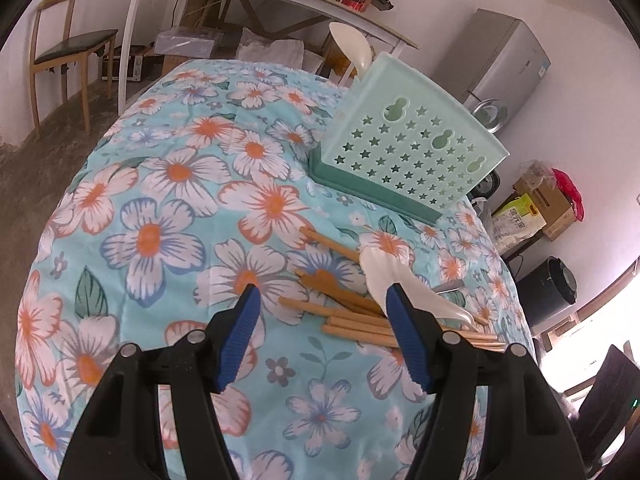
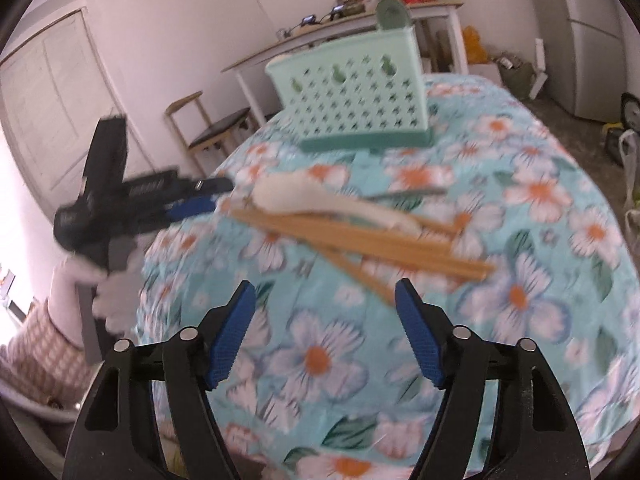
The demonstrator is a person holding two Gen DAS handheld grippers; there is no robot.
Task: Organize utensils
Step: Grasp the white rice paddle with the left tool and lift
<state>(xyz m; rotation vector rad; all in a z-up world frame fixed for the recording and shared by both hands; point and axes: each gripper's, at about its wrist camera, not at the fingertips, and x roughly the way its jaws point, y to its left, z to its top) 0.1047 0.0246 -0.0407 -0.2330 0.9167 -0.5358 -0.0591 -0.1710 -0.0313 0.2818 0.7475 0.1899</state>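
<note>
both pairs of blue-padded fingers stand wide with nothing between them. right gripper (image 2: 325,296) hovers above the flowered tabletop (image 2: 320,360), its right finger (image 2: 418,336) close to the near ends of the wooden chopsticks (image 2: 360,236), which lie in a loose crossed heap just ahead. a white spoon (image 2: 332,202) rests on top of that heap, and something thin and grey, too blurred to name, lies just beyond it. further out stands the green star-holed utensil holder (image 2: 352,100), with another white spoon (image 1: 354,50) already upright in it.

left gripper (image 1: 322,300) sits at the other side of the pile, its right finger (image 1: 408,340) overlapping the spoon's bowl in its own view; whether it touches i cannot tell.

risks, as i judge them: closing on crossed sticks could pinch several at once or flick the spoon off; both grippers converging on one small heap could collide; a nudge could roll sticks off the tabletop's edge.
</note>
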